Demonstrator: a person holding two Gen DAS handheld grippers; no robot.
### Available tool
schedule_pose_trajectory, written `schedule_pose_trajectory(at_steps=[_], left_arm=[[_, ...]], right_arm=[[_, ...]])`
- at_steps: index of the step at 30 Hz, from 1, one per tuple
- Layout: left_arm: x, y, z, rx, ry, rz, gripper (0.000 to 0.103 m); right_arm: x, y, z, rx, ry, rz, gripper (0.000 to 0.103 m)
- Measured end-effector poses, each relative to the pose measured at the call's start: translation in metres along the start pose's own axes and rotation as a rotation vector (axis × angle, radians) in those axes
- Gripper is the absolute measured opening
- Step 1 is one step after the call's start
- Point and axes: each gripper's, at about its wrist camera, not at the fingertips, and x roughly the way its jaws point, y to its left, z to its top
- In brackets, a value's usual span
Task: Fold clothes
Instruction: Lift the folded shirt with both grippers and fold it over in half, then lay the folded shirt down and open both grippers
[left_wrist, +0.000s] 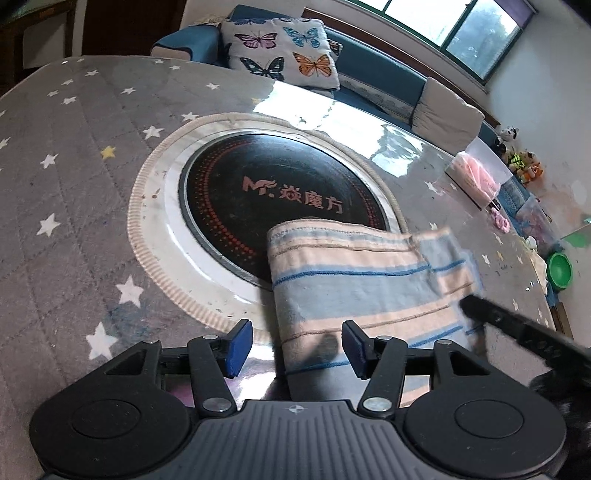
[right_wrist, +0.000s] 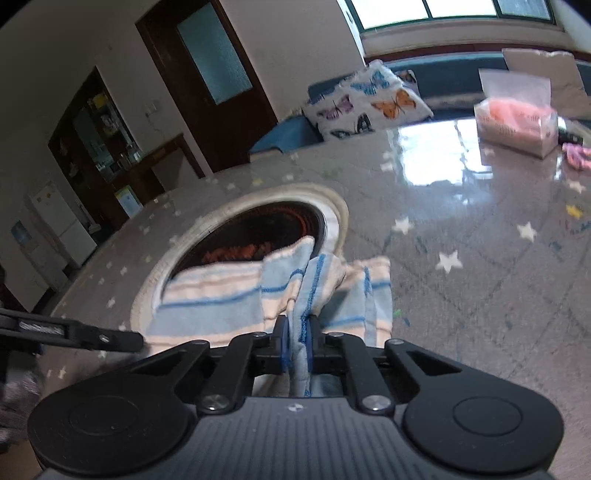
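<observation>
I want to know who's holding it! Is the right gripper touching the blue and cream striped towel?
Touching. The right wrist view shows the right gripper with its jaws pinched shut on a fold of the striped towel.

Your left gripper (left_wrist: 297, 345): jaws apart, nothing pinched
Striped towel (left_wrist: 354, 280): folded, lying partly over the round black cooktop (left_wrist: 258, 195)
Your right gripper (left_wrist: 517, 328): blurred, at the towel's right edge
</observation>
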Motion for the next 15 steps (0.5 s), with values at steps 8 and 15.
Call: schedule_pose_trajectory(at_steps=[8, 15], left_arm=[[0.010, -0.001, -0.001, 0.017, 0.018, 0.017, 0.059], [0.008, -0.007, -0.003, 0.084, 0.007, 0.054, 0.059]], right_arm=[[-0.016, -0.016, 0.007, 0.024, -0.052, -0.043, 0.007], [0.007, -0.035, 0.000, 0.040, 0.006, -0.054, 0.013]])
